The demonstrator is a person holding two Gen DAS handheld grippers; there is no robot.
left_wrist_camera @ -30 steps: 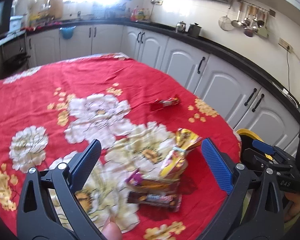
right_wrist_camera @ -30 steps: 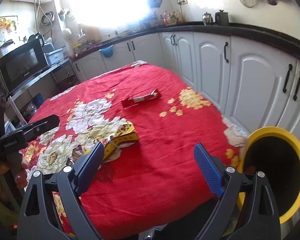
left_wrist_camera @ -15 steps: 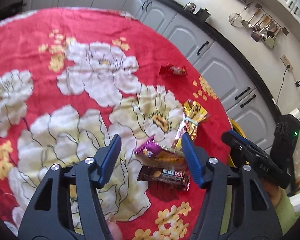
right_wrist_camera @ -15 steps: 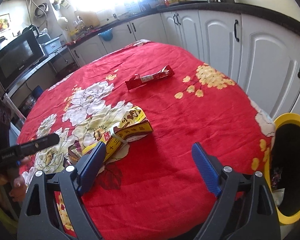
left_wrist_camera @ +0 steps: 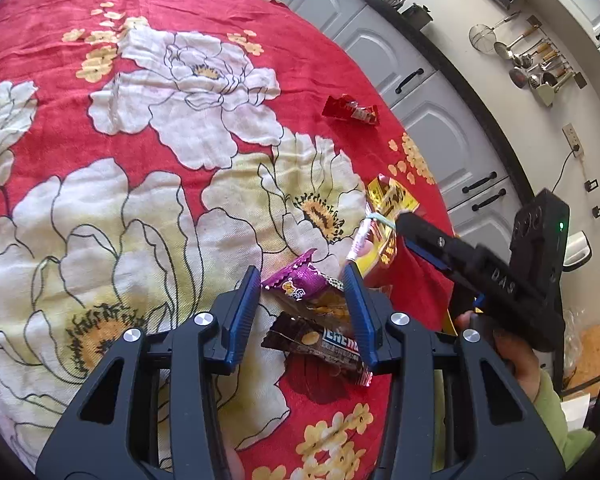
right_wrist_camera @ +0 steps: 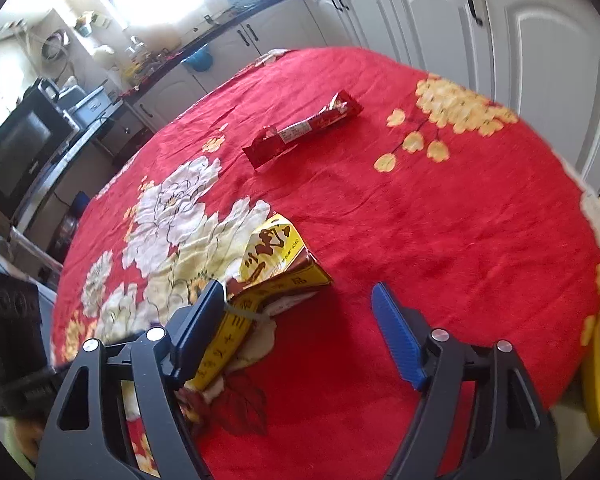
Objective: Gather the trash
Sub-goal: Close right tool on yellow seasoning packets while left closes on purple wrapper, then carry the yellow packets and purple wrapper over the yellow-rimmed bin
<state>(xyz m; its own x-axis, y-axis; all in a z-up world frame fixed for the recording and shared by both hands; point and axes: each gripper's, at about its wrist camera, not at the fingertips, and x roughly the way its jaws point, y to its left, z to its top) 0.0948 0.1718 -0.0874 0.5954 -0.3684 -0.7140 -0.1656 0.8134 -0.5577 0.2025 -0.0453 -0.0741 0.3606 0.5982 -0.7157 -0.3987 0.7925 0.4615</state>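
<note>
The step in hand looks like the pick-up of the first piece of trash: the left gripper [left_wrist_camera: 300,300] is lowered over the purple snack wrapper [left_wrist_camera: 300,285], its blue pads [left_wrist_camera: 242,316] partly closed to either side of it but not yet pressing on it, as far as the left wrist view shows. Just below the wrapper lies a dark brown chocolate bar wrapper [left_wrist_camera: 320,346] — the white letters on it read roughly "ENERGY", though the end is hidden behind the pad.

The right gripper [right_wrist_camera: 300,332] hangs with its jaws wide apart, its left finger touching or just over the yellow snack packet [right_wrist_camera: 276,264], which is tied with a pale band and printed with brown Chinese characters I cannot read. A red bar wrapper [right_wrist_camera: 304,130] lies well apart from the rest, further across the desk [right_wrist_camera: 440,240] with its red flowered cloth. A sliver of a yellow bin [right_wrist_camera: 598,360] shows beyond the desk's right edge.

Next, I judge, the left jaws should close fully on the thin, crinkly wrapper — low enough to catch the film rather than slide over it — then lift it clear of the bar beneath.
</note>
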